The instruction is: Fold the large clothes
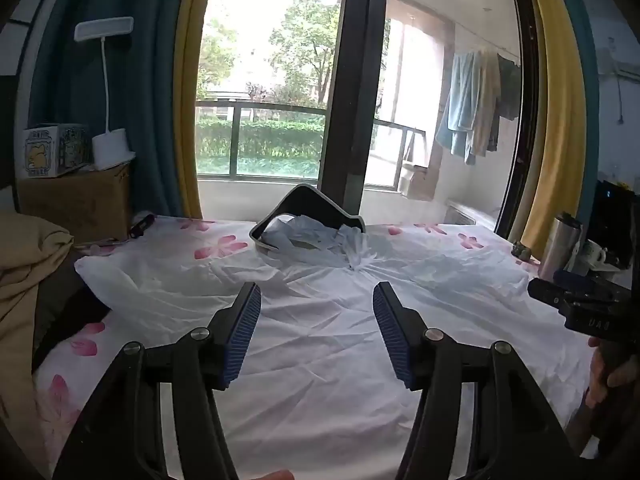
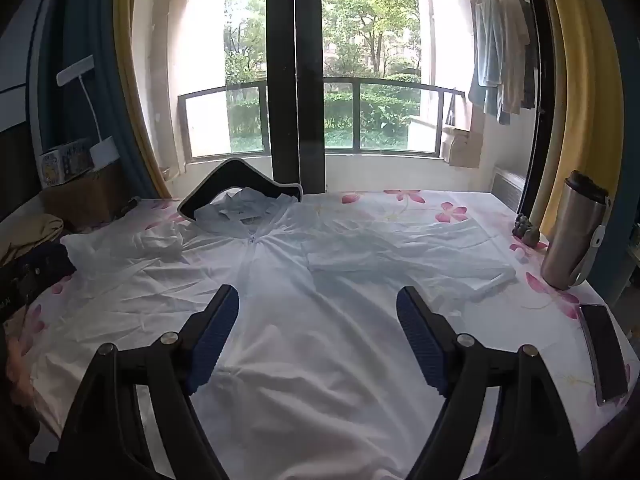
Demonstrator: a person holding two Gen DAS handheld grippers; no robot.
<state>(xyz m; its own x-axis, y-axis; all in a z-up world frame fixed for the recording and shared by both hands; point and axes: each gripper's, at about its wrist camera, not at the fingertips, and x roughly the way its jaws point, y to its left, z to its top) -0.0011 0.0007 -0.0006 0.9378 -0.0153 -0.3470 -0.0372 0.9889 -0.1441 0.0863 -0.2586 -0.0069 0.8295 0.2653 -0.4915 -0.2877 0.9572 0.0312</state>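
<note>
White zip-front jacket (image 2: pixel 280 320) spread flat on floral bedsheet (image 2: pixel 420 204), front up, sleeves out to both sides, hood (image 1: pixel 316 236) toward window and resting on a black visor-like rim (image 1: pixel 308 200). Left tool (image 1: pixel 317 332) above jacket body, released, jaws wide apart, nothing between them. Right tool (image 2: pixel 318 336) likewise released, above jacket's lower front. Steel tumbler (image 2: pixel 576 232) at right bed edge; dark phone (image 2: pixel 604 352) near it. Cardboard box (image 1: pixel 76 204) far left.
</note>
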